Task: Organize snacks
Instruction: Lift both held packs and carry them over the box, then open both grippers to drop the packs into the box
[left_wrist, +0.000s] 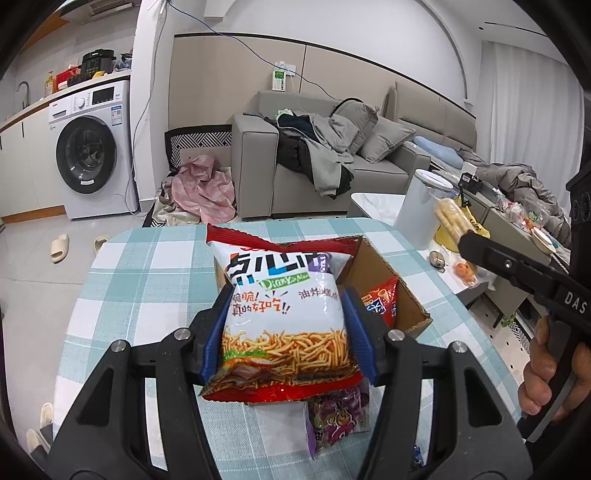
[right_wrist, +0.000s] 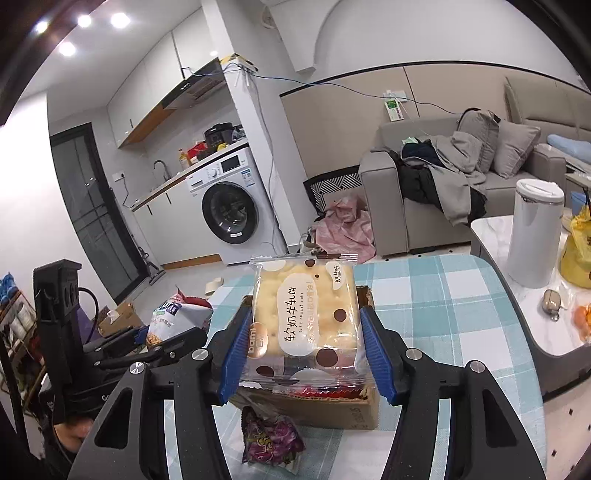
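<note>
**Both grippers loaded above the snack box**

The left gripper (left_wrist: 284, 332) was clamped on a white-and-red bag of fried noodle sticks (left_wrist: 282, 314), its blue pads pressing the bag's two sides. The bag hung over the cardboard box (left_wrist: 376, 269) on the checked bench (left_wrist: 147, 288). The right gripper (right_wrist: 304, 336) was clamped in the same way on a clear-wrapped cracker pack (right_wrist: 306, 317), held just above the same box (right_wrist: 332, 410).

A red packet (left_wrist: 380, 299) already lay inside the box. A purple snack bag (right_wrist: 271, 439) lay on the bench, just beside the box's near wall and outside it.

By my reading, the step in hand was carrying snacks to or from the box; which way could not be told from the views. If they were going in, the next move called for lowering each pack flat into free space beside the red packet, one at a time, then opening the jaws. The purple bag would remain to be dealt with.

The noodle bag read "DianXinMian" in green, with "脆脆!真的好吃!!". The cracker pack read "软奶牛轧饼", "soft nougat cake", "bami" and "奶盐味". The right gripper's handle in the left view showed "DAS".
</note>
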